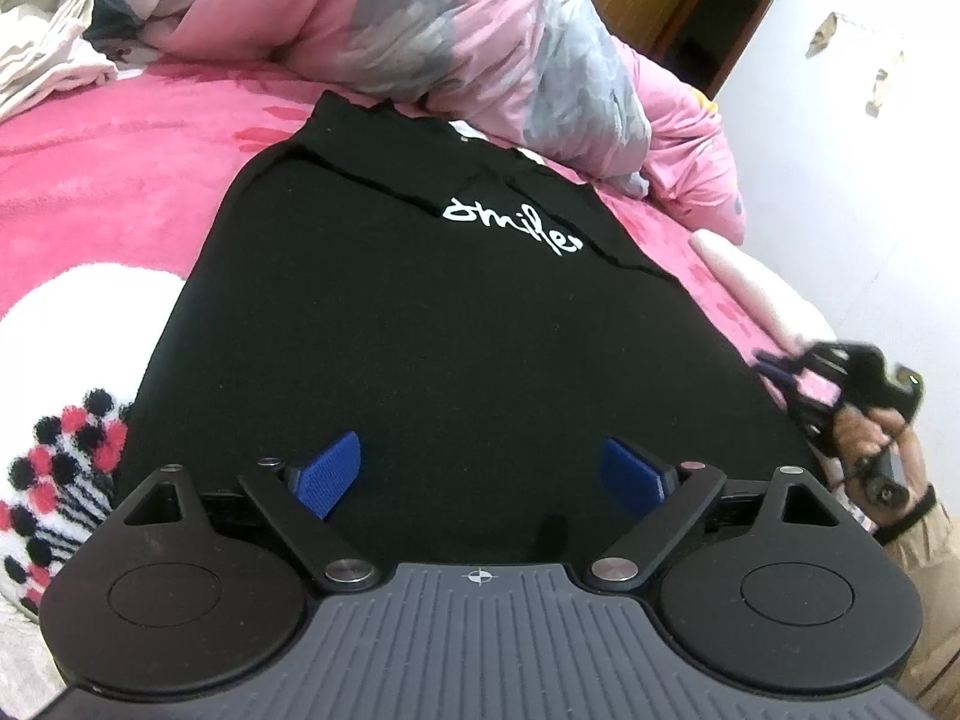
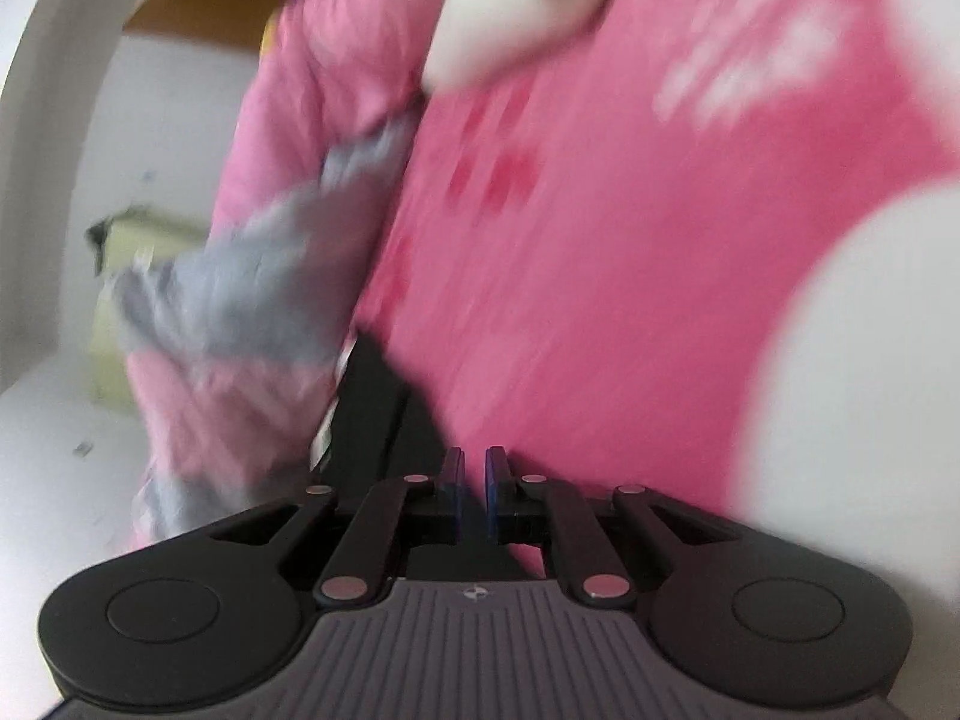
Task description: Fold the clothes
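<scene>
Black T-shirt (image 1: 432, 324) lies flat on the pink bed (image 1: 120, 150), white script print facing up, sleeves look already turned in over the body. Taking the shirt as reference from here.

Left claw (image 1: 480, 474): spread wide, hovering over the shirt's near hem, blue pads (image 1: 330, 474) clear of the cloth, nothing between them.

Right claw (image 2: 474, 492): pressed together, only a sliver of gap. Sits at the shirt's right edge, off to the side of the left claw. Wrist view is motion-blurred; black cloth shows just left of the tips, but I can't tell whether any of it is pinched.

Crumpled pink-and-grey quilt (image 1: 480, 42) bunched right behind the shirt's collar end, touching or overlapping it. Pale garment pile (image 1: 48, 30) beyond the shirt's far left corner, well apart.

My read: next is the hem-to-collar fold. To do it well:
- both claws bite the hem corners, symmetric, catching all layers
- lift low, carry the hem straight toward the collar, keep it taut between claws
- stop short of the quilt or it snags
- check the tucked sleeves don't slide out
</scene>
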